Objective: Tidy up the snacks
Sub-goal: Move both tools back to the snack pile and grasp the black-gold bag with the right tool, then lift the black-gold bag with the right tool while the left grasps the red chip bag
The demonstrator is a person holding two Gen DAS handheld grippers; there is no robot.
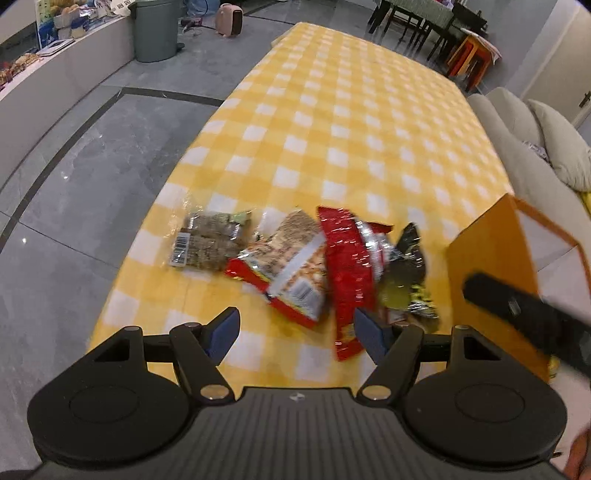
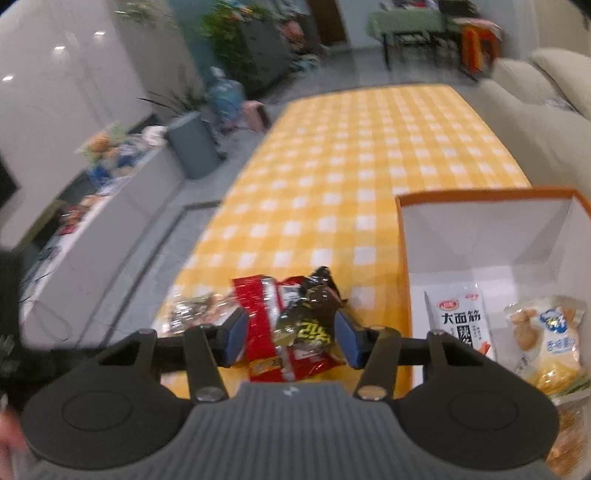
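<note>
Several snack packets lie in a row on the yellow checked table (image 1: 332,122): a clear brown packet (image 1: 210,240), a red peanut bag (image 1: 291,266), a long red bag (image 1: 349,273) and a black-and-yellow packet (image 1: 404,273). My left gripper (image 1: 295,332) is open and empty, above the near edge in front of them. My right gripper (image 2: 291,338) is open and empty, hovering over the black-and-yellow packet (image 2: 306,317) and red bag (image 2: 266,332). An orange box (image 2: 402,258) stands to the right, holding a white packet (image 2: 461,321) and a yellow biscuit bag (image 2: 550,339).
The orange box (image 1: 491,273) stands at the table's right near corner in the left wrist view, with the right gripper's black body (image 1: 524,310) in front of it. A beige sofa (image 1: 532,147) runs along the right. Grey floor and a grey bin (image 1: 155,29) lie left.
</note>
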